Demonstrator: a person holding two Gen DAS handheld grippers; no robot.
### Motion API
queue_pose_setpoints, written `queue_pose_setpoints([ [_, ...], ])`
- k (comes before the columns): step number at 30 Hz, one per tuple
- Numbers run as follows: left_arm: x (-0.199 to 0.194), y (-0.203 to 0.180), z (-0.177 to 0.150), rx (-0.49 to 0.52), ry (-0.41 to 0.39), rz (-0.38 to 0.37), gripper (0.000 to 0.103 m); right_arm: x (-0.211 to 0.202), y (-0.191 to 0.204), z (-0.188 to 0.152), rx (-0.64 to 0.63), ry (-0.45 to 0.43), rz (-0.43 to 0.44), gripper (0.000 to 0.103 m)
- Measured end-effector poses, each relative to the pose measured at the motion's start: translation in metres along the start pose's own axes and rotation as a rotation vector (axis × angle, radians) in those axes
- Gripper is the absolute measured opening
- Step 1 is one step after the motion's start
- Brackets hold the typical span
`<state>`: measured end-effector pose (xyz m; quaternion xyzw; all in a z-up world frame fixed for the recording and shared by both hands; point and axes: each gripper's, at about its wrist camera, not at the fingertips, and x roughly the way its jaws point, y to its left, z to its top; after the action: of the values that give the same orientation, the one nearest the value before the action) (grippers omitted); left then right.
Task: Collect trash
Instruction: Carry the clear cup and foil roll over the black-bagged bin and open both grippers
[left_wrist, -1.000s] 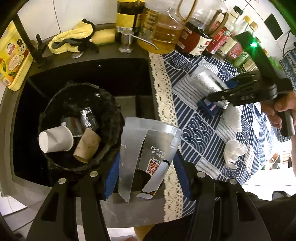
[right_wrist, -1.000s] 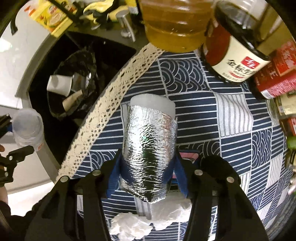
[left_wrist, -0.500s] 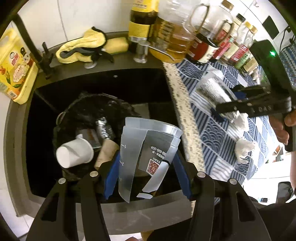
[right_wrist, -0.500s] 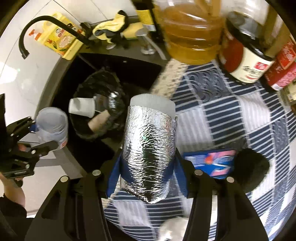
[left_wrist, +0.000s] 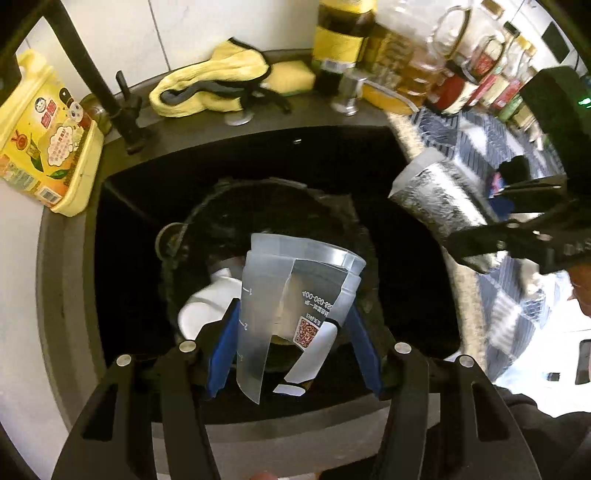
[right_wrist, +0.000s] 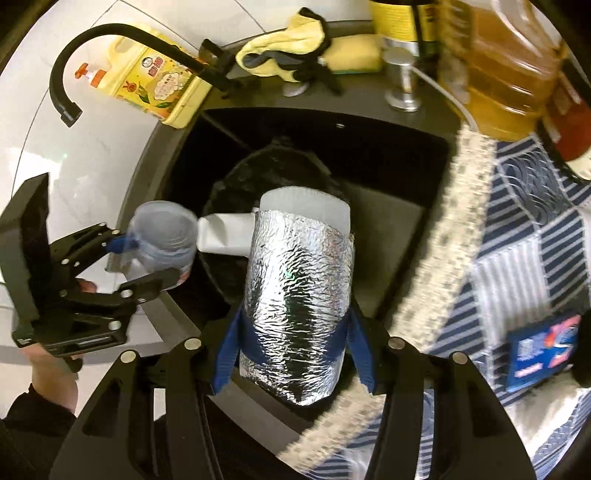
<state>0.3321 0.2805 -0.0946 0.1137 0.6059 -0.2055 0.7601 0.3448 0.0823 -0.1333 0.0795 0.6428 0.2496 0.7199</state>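
Dark sink (left_wrist: 122, 258) holds black-lined bin (left_wrist: 332, 206) with white paper cup (left_wrist: 207, 310); our left gripper (left_wrist: 291, 332) jaws pinch clear plastic cup (left_wrist: 291, 295), right gripper (right_wrist: 291, 332) jaws pinch foil-wrapped cup (right_wrist: 295, 288); both undropped.

Clear plastic cup (left_wrist: 295, 306) hid most of the white paper cup (left_wrist: 207, 306) and bin contents, patterned tablecloth (right_wrist: 517, 236) was motion-blurred, and bottles (left_wrist: 480, 70) were cut off at the top edge.

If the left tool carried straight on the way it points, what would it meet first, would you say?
Most likely the black-lined bin in the sink: the left tool, gripping a clear plastic cup, points into its mouth, where a white cup lies. Depth is uncertain.
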Motion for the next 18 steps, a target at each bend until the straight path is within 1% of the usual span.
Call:
queue_pose_setpoints([
  [2, 0.005, 0.006, 0.002, 0.015, 0.000, 0.023, 0.055, 0.004, 0.007, 0.005, -0.001, -0.009, 0.002, 0.053],
  [3, 0.008, 0.008, 0.003, 0.035, 0.000, 0.022, 0.055, 0.007, 0.011, 0.007, -0.004, -0.015, -0.001, 0.053],
  [10, 0.027, 0.020, 0.019, 0.084, 0.013, 0.013, 0.056, 0.027, 0.015, 0.027, 0.036, -0.001, 0.017, 0.053],
  [14, 0.039, 0.034, 0.033, 0.072, 0.022, 0.001, 0.056, 0.040, 0.014, 0.045, 0.053, 0.013, 0.033, 0.053],
  [18, 0.055, 0.043, 0.043, 0.071, 0.037, 0.010, 0.061, 0.057, 0.005, 0.057, 0.081, 0.026, 0.044, 0.053],
])
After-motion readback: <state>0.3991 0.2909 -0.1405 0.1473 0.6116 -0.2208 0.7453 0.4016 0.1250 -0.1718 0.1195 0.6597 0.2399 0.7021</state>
